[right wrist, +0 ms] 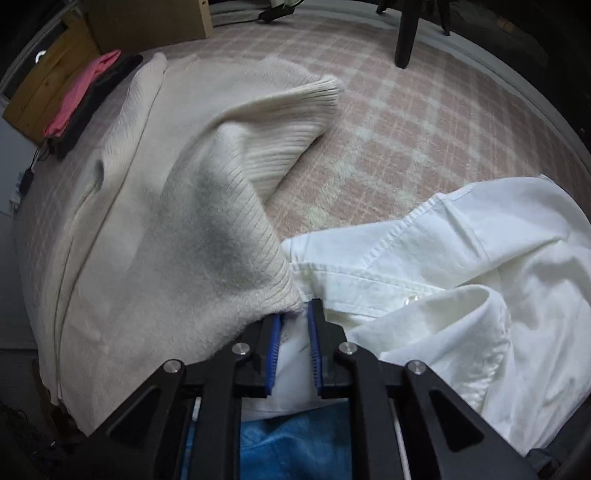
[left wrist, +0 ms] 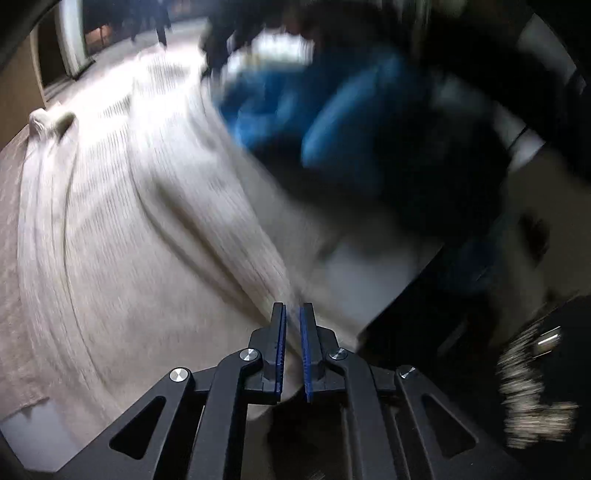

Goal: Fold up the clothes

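A cream ribbed knit sweater (left wrist: 122, 206) lies spread on the pink checked bed cover (right wrist: 424, 122); in the right wrist view the sweater (right wrist: 155, 221) has one sleeve lying out toward the middle. My left gripper (left wrist: 291, 314) is shut on the sweater's edge, jaws nearly together with knit between the pads. My right gripper (right wrist: 293, 314) is shut on the sweater's hem corner, lifted a little. The left wrist view is motion-blurred.
A crumpled white button shirt (right wrist: 461, 277) lies right beside my right gripper. Blue fabric (right wrist: 295, 443) shows under it. Folded pink and black clothes (right wrist: 85, 99) are stacked at the far left by a wooden board. A chair leg (right wrist: 406, 33) stands beyond the bed.
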The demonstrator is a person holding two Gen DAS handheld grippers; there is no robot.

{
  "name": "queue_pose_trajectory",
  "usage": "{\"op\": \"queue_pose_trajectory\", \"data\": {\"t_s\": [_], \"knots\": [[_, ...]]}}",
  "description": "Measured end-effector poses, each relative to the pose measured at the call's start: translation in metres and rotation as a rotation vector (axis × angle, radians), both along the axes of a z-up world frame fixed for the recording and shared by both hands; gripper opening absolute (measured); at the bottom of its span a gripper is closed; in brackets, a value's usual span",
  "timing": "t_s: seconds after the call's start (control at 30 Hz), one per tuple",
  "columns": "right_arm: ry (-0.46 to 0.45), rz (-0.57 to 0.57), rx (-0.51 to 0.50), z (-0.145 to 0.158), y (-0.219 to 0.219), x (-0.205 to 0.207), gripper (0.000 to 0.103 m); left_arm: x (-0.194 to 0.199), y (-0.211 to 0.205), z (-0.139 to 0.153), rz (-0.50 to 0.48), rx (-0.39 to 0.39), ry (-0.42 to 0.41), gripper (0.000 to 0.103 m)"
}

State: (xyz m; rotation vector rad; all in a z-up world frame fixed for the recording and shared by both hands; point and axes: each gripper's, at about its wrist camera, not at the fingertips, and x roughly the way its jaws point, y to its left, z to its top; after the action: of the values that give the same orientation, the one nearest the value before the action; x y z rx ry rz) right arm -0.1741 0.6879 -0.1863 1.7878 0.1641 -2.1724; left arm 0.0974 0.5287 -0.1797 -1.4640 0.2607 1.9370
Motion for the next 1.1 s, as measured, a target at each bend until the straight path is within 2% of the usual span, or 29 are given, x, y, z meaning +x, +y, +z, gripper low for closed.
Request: {"op": "queue_pose_trajectory", "data": {"t_s": [0.07,0.1,0.17,0.2,0.27,0.3,0.43,0.5,0.6,0.7,0.77,0.87,0.93,1.03,1.1], "knots": [[0.019,0.012,0.024,0.012,0.001,0.004,0.029,0.003,-0.013,0.005,0.024,0.021,-0.012,0.015],[0.044,0.001,0.043,0.021,0.003,0.008,0.031,0.003,-0.021,0.007,0.045,0.028,-0.016,0.020],[0.127,-0.035,0.131,0.044,0.005,0.017,0.031,-0.005,-0.044,0.005,0.144,0.031,-0.027,0.016],[0.170,-0.038,0.131,0.057,0.004,0.025,0.031,-0.009,-0.052,0.002,0.187,0.031,-0.035,0.016],[0.208,-0.017,0.031,0.073,-0.008,0.039,0.031,-0.015,-0.053,-0.010,0.228,0.025,-0.053,0.016],[0.197,0.004,-0.047,0.076,-0.026,0.043,0.031,-0.019,-0.053,-0.016,0.249,0.023,-0.061,0.015],[0.094,0.093,-0.191,0.044,-0.085,0.084,0.031,-0.030,-0.036,-0.028,0.241,0.005,-0.046,0.016],[0.042,0.118,-0.157,0.017,-0.093,0.097,0.031,-0.037,-0.029,-0.031,0.241,0.008,-0.047,0.016],[0.016,0.121,-0.019,-0.015,-0.088,0.102,0.031,-0.047,-0.021,-0.030,0.234,0.006,-0.020,0.017],[-0.011,0.061,-0.089,-0.022,-0.073,0.101,0.031,-0.052,-0.015,-0.030,0.240,0.015,-0.007,0.017],[-0.002,0.075,-0.073,-0.023,-0.076,0.104,0.031,-0.052,-0.015,-0.029,0.244,0.028,-0.010,0.017],[0.019,0.103,-0.039,-0.024,-0.086,0.109,0.031,-0.054,-0.020,-0.031,0.273,0.060,-0.026,0.006],[0.014,0.100,-0.051,-0.025,-0.086,0.109,0.031,-0.054,-0.025,-0.028,0.287,0.070,-0.042,0.006],[0.010,0.106,-0.063,-0.026,-0.088,0.110,0.031,-0.050,-0.035,-0.015,0.301,0.010,-0.050,0.005],[0.012,0.113,-0.055,-0.027,-0.092,0.111,0.031,-0.041,-0.043,0.002,0.315,-0.096,0.042,0.006]]}}
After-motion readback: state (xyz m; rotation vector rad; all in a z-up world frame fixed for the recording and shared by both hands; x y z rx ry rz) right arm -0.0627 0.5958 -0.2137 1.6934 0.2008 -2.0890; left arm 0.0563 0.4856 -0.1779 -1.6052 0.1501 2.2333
